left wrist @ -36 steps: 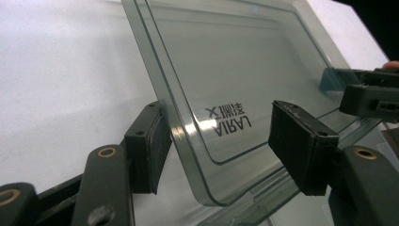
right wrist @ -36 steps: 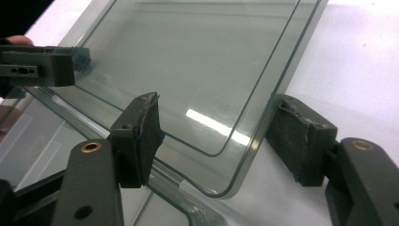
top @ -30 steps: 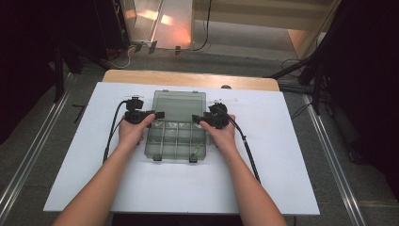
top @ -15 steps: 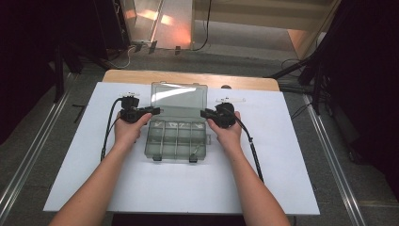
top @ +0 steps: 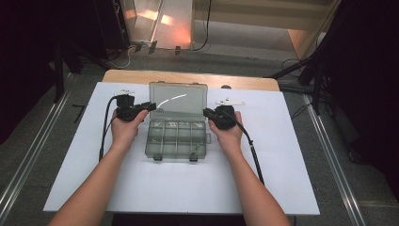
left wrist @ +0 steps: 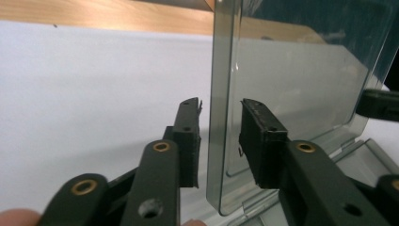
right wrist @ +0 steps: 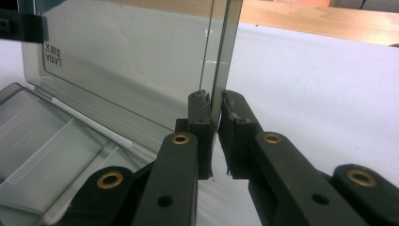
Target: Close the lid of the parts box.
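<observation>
The clear compartment box [top: 176,136] lies mid-bench, its tray flat and the lid [top: 179,98] already raised near upright on its far hinge; what seems left is laying it fully back. The left hand-held gripper [left wrist: 220,136] has just been closing around the lid's left edge, gaps still visible beside the pads, so not yet pinching. The right hand-held gripper [right wrist: 215,129] has just been closing and is clamped on the lid's right edge. Beyond the lid, the white bench [top: 291,141] offers open room before its wooden far edge [top: 141,76].
</observation>
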A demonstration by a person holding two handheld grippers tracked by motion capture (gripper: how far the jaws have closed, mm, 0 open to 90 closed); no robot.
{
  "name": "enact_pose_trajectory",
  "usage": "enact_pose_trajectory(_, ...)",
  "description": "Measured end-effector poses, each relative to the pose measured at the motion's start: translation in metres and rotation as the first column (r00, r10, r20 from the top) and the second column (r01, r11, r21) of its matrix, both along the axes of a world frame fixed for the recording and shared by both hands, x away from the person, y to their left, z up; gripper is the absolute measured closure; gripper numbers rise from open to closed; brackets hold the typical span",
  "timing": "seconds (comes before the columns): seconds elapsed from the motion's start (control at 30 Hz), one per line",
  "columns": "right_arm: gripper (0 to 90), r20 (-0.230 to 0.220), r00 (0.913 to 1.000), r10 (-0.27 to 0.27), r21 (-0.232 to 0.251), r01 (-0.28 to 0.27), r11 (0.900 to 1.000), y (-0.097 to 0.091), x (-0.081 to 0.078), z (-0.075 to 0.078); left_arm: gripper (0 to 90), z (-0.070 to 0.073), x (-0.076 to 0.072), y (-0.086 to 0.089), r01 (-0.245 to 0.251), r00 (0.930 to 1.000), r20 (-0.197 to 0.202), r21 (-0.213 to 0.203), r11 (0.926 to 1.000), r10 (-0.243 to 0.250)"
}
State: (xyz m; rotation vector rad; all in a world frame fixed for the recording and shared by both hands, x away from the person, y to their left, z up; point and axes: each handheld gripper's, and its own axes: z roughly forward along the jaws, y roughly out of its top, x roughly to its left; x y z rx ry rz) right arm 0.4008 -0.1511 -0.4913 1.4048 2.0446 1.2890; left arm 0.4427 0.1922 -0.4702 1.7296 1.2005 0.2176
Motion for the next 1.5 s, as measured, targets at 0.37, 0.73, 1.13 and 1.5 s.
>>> enact_pose_trajectory(0.37,84.4,0.061,0.9981,-0.009,-0.035,0.011,0.9993,0.004,-0.005,-0.002,72.2,0.01,0.008,0.004,-0.012,0.9999,0.008,-0.035,0.9993,0.013)
enact_pose_trajectory(0.73,72.5,0.036,0.9993,-0.003,-0.005,0.004,1.0,-0.004,0.003,0.004,83.7,0.012,0.001,-0.002,-0.005,0.9979,0.065,0.013,0.9999,0.004)
enact_pose_trajectory(1.13,74.8,-0.008,0.9994,-0.033,0.042,0.034,0.9986,-0.007,0.023,0.044,84.5,0.01,-0.008,-0.002,-0.007,0.9913,0.132,0.018,0.9998,0.005)
enact_pose_trajectory(1.5,86.4,-0.026,0.9971,-0.072,0.023,0.073,0.9971,0.002,0.02,0.044,83.7,0.01,-0.01,0.001,-0.005,0.9917,0.129,0.007,1.0,0.004)
